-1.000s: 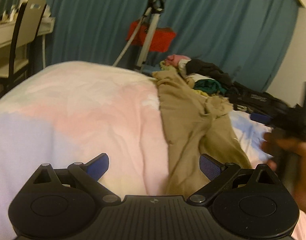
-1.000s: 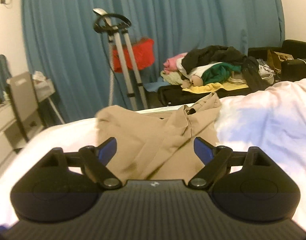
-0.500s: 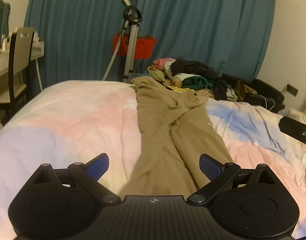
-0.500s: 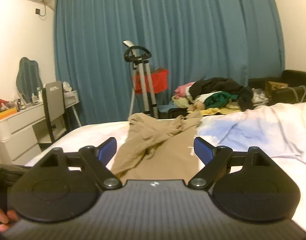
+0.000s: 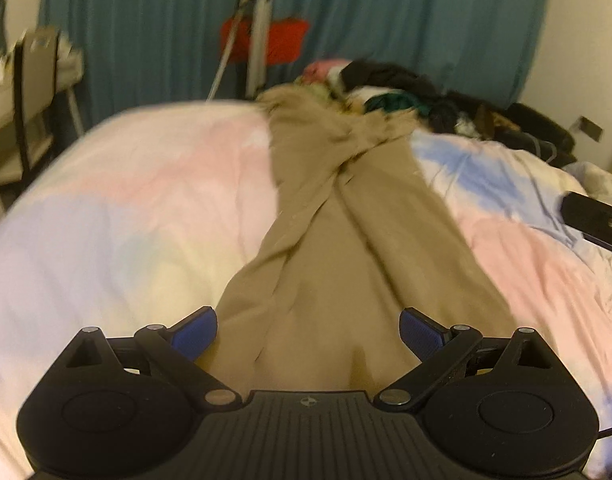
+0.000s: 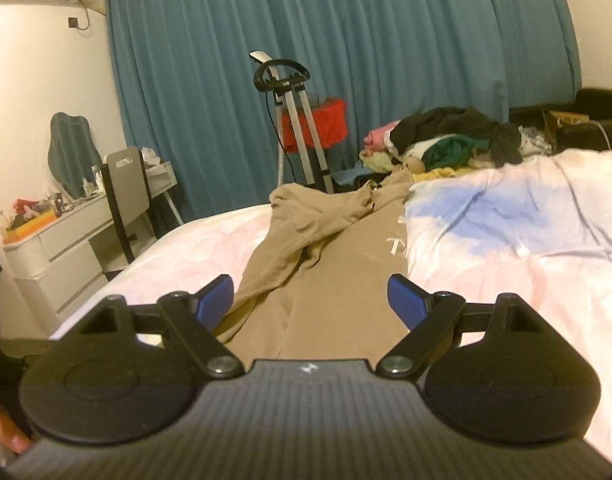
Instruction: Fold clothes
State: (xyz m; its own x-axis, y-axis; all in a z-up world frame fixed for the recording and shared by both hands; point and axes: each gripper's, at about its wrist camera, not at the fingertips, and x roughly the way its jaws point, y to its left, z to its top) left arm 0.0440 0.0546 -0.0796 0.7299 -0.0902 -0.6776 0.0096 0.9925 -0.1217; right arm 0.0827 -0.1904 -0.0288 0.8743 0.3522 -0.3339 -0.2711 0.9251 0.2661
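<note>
Tan trousers [image 5: 338, 248] lie lengthwise on the bed [image 5: 126, 208], running straight away from both grippers; left gripper [image 5: 308, 334] and right gripper [image 6: 310, 300] both spread open, empty, hems nearest.

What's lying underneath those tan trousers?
The tan trousers lie on a pastel bedspread, pink, blue and white around them. Whatever is directly beneath the cloth is covered.

Matt tan cloth trousers [image 5: 338, 248]
</note>
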